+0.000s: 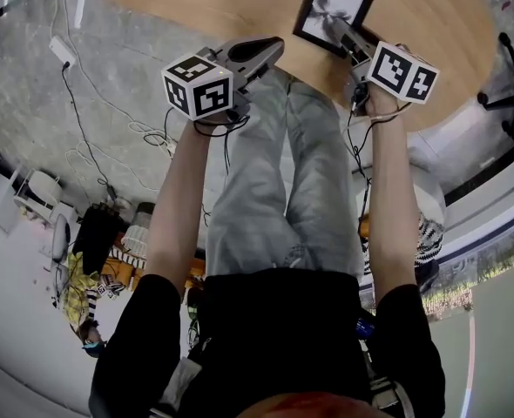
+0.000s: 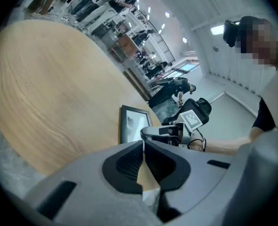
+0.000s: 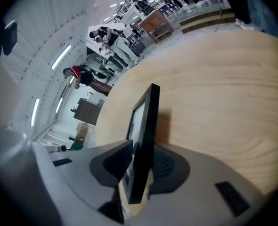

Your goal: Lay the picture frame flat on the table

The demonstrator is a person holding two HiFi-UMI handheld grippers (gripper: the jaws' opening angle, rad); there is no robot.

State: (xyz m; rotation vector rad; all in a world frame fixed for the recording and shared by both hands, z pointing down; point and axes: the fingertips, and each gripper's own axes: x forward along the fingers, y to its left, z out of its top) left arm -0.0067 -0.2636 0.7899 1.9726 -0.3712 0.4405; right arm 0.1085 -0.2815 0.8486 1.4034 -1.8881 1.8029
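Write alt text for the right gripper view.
A black picture frame stands edge-on between the right tool's jaws, its glass side facing left, over a pale wooden table. Beyond the table lies a bright hall with furniture and a few people far off.

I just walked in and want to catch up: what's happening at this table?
A person is working over a wooden table with a handheld gripper in each hand. The right gripper has the black picture frame between its jaws, low against the tabletop, and the jaws look loose on it. The left gripper is shut and empty, off to the side.
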